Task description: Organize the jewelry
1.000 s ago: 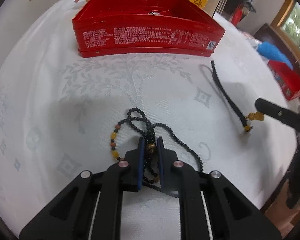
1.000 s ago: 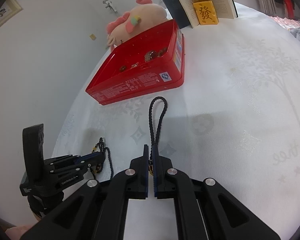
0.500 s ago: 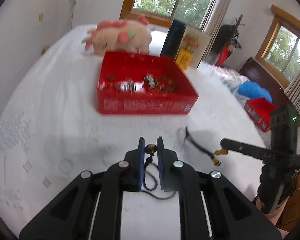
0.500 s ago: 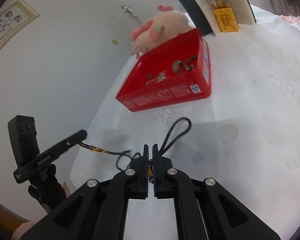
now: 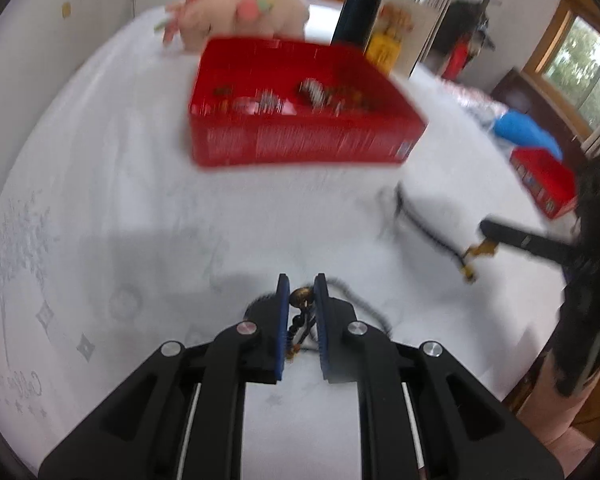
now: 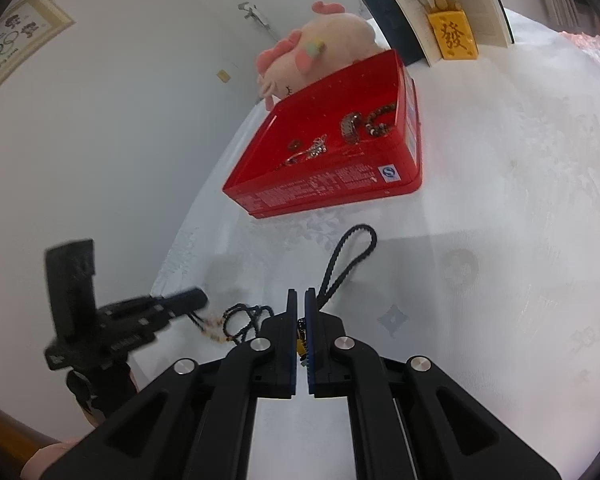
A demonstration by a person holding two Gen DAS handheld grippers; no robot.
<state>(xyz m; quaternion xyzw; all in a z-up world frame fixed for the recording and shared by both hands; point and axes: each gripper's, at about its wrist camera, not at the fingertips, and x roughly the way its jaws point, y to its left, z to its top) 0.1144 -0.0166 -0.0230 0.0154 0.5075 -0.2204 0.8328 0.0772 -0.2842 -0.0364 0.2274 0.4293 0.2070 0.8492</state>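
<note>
The left hand-held gripper is pinching a round brass bead of the dark beaded necklace, strands dangling; the right hand-held gripper is clamping a braided black cord bracelet, glossy red rectangular tin sitting ahead on the embossed white bench.

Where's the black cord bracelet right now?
In the right wrist view, the black cord bracelet has its charm end pinched in the right gripper; its loop trails on the white tablecloth toward the red tin.
</note>
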